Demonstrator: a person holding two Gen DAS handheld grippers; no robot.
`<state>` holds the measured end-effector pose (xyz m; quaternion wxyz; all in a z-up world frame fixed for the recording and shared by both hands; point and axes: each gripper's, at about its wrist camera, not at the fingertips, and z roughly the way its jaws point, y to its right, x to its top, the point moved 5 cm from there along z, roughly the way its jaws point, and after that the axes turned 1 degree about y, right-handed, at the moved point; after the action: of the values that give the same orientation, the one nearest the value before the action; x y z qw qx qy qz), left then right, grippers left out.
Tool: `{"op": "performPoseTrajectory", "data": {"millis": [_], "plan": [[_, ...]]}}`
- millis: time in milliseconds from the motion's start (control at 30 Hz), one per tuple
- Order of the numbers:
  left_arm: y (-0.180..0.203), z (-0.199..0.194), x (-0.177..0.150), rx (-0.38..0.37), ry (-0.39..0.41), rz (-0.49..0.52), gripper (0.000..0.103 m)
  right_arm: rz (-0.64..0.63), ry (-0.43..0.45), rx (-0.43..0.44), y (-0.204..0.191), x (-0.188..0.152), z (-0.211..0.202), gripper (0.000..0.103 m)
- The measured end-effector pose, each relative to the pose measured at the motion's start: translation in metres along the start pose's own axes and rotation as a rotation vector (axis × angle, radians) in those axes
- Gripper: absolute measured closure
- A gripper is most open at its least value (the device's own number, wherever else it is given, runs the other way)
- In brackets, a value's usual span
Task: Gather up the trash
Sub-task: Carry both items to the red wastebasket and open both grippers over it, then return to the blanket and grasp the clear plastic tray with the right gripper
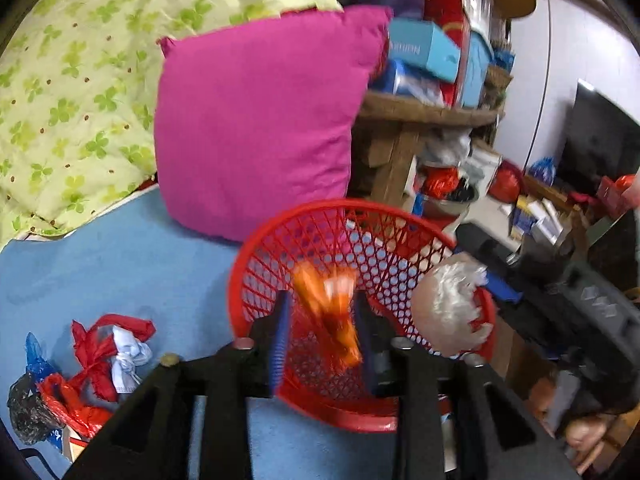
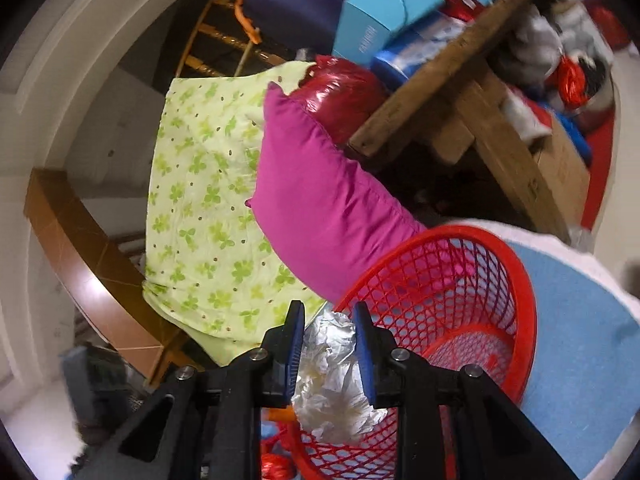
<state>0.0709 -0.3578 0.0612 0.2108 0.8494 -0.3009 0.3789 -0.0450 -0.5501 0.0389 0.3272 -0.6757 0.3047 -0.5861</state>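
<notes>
Both grippers, left (image 1: 320, 312) pinching an orange wrapper (image 1: 328, 312) and right (image 2: 326, 344) a clear bag (image 2: 332, 384), hover at the red basket (image 1: 280, 248); a trash heap (image 1: 80, 368) remains on the bed's near left.

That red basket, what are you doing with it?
Someone is tidying rubbish off the bed with a gripper in each hand. The left gripper has an orange wrapper between its fingers, right over the red mesh basket. The right gripper is clamped on a crumpled clear plastic bag at the basket's rim. The basket looks empty so far. More scraps, a pile of red, blue and black bags, lie on the blue sheet near the pink pillow.
</notes>
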Motion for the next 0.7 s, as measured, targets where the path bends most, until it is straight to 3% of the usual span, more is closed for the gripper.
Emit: {"op": "performPoseTrajectory", "data": {"millis": [33, 67, 100, 133, 233, 300, 367, 700], "plan": [[0.002, 0.003, -0.002, 0.018, -0.009, 0.005, 0.043, 0.001, 0.002, -0.002, 0.001, 0.001, 0.0, 0.062], [0.002, 0.002, -0.003, 0.043, -0.01, 0.01, 0.033, -0.003, 0.012, -0.006, -0.001, 0.003, -0.002, 0.053], [0.002, 0.003, -0.003, 0.073, -0.002, 0.021, 0.032, -0.009, 0.044, -0.001, -0.001, 0.004, -0.01, 0.027], [0.004, 0.0, -0.003, 0.099, 0.009, 0.047, 0.032, -0.009, 0.044, -0.001, -0.001, 0.004, -0.01, 0.021], [0.0, -0.009, -0.004, 0.186, 0.014, 0.09, 0.027, -0.059, 0.1, 0.01, -0.007, 0.004, -0.024, 0.021], [-0.007, -0.024, -0.005, 0.235, 0.039, 0.106, 0.025, -0.087, 0.098, 0.014, -0.014, 0.001, -0.025, 0.021], [-0.02, -0.041, -0.008, 0.309, 0.064, 0.112, 0.017, -0.13, 0.093, 0.049, -0.03, -0.007, -0.026, 0.021], [-0.1, -0.12, -0.046, 0.545, 0.113, 0.027, 0.015, -0.28, 0.016, 0.154, -0.089, -0.06, -0.015, 0.021]]}}
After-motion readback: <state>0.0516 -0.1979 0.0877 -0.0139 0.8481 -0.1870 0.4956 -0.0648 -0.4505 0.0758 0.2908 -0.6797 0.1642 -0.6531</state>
